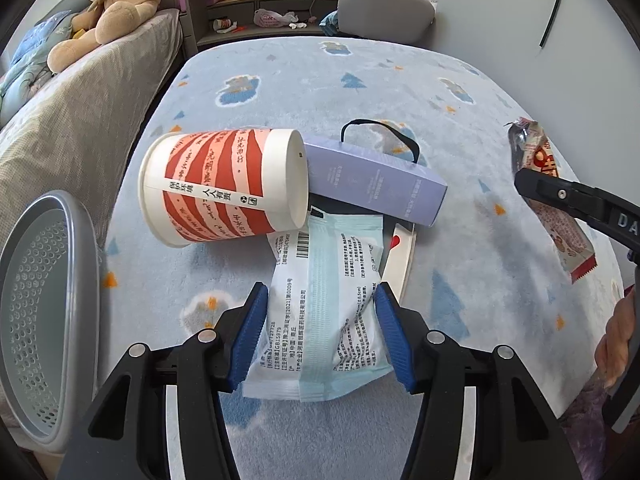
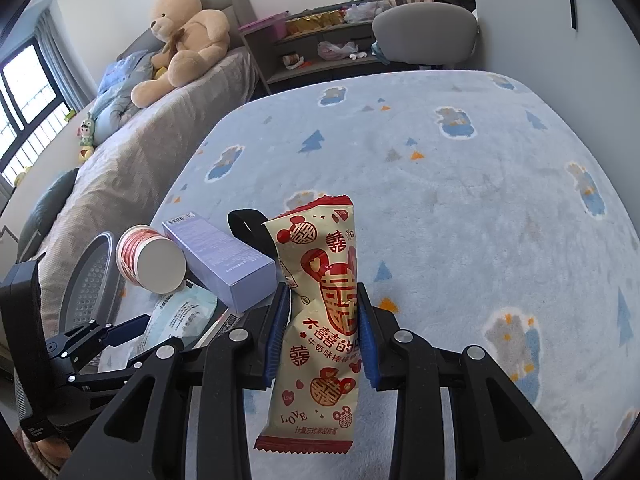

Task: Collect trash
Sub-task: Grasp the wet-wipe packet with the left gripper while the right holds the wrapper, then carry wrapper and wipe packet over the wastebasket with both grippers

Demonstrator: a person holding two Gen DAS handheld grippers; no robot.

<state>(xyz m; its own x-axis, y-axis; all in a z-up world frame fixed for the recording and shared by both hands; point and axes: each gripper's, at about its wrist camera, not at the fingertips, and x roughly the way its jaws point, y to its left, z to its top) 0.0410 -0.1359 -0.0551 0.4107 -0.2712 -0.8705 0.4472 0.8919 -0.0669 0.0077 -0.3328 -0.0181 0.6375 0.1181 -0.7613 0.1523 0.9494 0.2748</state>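
My left gripper (image 1: 322, 300) has its blue pads on both sides of a white and pale-blue mask packet (image 1: 320, 300) on the blue rug; the jaws look closed on it. A red-striped paper cup (image 1: 224, 186) lies on its side beyond it, against a lilac box (image 1: 380, 180) with a black strap (image 1: 380, 132). My right gripper (image 2: 322, 308) is shut on a cream and red snack wrapper (image 2: 320, 320), held upright above the rug. That wrapper also shows in the left wrist view (image 1: 548, 196). The cup (image 2: 152, 260), box (image 2: 224, 260) and packet (image 2: 180, 312) lie left of it.
A grey perforated bin (image 1: 40, 312) stands at the left, beside the bed (image 1: 80, 112) with a teddy bear (image 1: 116, 0). A grey chair (image 1: 384, 16) and a cluttered shelf (image 1: 256, 12) stand beyond the rug (image 1: 400, 80). A white card (image 1: 400, 256) lies under the packet.
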